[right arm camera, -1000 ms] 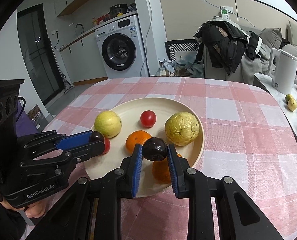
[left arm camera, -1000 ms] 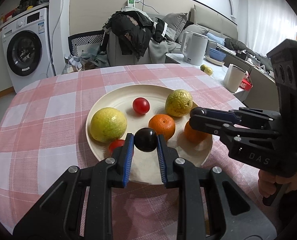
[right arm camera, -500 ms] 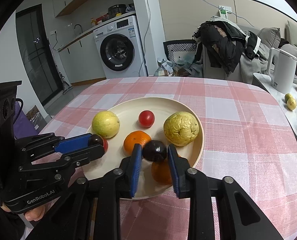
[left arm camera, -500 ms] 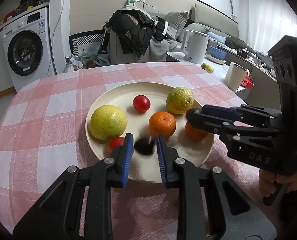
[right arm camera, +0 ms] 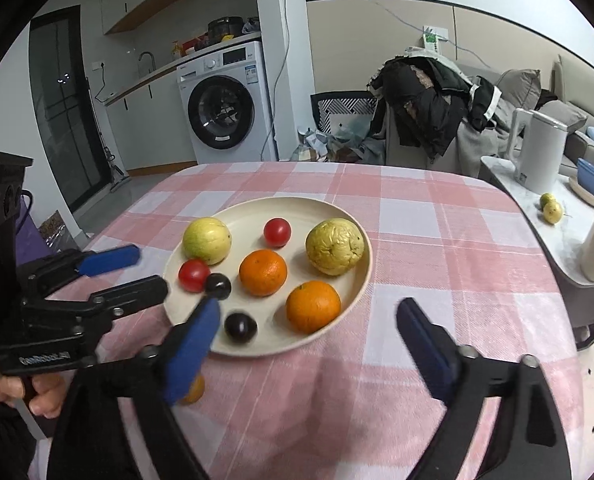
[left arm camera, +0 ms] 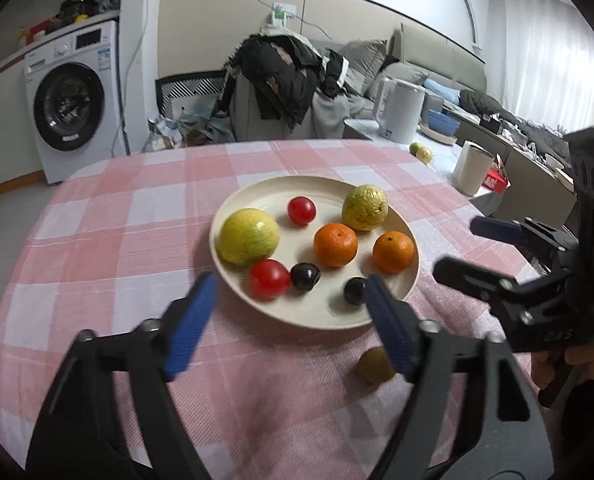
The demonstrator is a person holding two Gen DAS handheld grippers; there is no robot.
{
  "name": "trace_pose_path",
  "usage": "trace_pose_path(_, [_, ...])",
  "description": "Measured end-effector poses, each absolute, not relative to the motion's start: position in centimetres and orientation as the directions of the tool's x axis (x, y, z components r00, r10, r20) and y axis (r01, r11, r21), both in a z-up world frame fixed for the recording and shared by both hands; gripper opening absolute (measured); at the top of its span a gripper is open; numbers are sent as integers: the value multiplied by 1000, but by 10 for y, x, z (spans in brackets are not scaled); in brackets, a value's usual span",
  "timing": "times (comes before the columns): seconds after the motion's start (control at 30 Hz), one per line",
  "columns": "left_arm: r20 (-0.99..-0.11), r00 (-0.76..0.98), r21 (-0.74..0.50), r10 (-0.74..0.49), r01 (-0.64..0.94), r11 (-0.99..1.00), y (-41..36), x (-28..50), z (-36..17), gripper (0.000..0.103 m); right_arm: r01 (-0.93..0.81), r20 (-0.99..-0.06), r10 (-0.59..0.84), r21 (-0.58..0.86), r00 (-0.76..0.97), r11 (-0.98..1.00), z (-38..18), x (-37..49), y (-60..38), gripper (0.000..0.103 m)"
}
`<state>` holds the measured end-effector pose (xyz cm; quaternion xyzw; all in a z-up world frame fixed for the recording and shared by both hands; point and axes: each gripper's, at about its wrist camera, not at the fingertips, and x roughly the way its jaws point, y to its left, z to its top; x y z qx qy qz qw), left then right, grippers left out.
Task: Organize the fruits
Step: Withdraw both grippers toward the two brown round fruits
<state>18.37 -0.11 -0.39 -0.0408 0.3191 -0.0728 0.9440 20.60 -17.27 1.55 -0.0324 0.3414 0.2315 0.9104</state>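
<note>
Fruit mostly sits gathered on the plate (left arm camera: 411, 276) ahead of the left claw (left arm camera: 293, 322): seen from the left wrist, two dark plums (left arm camera: 305, 276) lie just past its fingertips beside a red tomato (left arm camera: 269, 279), with two oranges (left arm camera: 335, 245), a second tomato and two yellow-green fruits farther on. The left claw's jaws have just been opening and now stand wide with nothing between them. One small brownish fruit (left arm camera: 373, 366) lies off the plate on the checked counter (left arm camera: 97, 248), near the claw's right finger; that looks like the piece left to gather. From the right wrist, the right claw (right arm camera: 307, 336) has likewise just been opening and stands wide and empty, the nearer plum (right arm camera: 240, 328) resting by its left finger, the left claw off to its left. The stray fruit (right arm camera: 193, 390) peeks from behind that same finger. Open cloth stretches right of the claw to the counter's edge, so I judge there is room to move.
</note>
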Motion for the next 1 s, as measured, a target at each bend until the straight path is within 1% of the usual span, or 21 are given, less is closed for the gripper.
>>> trace_pose_path(0.03, [-590, 793, -121, -155, 104, 987, 0, 178, -1, 85, -447, -639, 403, 102, 655, 889, 16, 202, -174, 102])
trace_pose_path(0.13, [-568, 811, -121, -142, 88, 989, 5, 159, 6, 91, -492, -630, 464, 146, 623, 858, 17, 190, -177, 103])
trace_pose_path(0.17, [-564, 815, -118, -131, 78, 990, 6, 152, 8, 100, -495, -630, 468, 148, 620, 856, 18, 187, -178, 103])
trace_pose_path(0.2, [-556, 822, -116, -123, 69, 991, 7, 147, 10, 102, -496, -630, 465, 143, 621, 856, 18, 183, -177, 103])
trace_pose_path(0.47, [-564, 818, -88, -114, 78, 993, 4, 116, 9, 102, -521, -679, 431, 82, 595, 850, 14, 156, -169, 103])
trace_pose_path(0.73, [-589, 799, -92, -118, 78, 993, 5, 115, 2, 102, -576, -729, 423, 49, 538, 816, 1, 138, -160, 103])
trace_pose_path(1.0, [-612, 782, -93, -119, 78, 993, 5, 119, -7, 102, -615, -770, 423, 50, 478, 787, -13, 135, -145, 103])
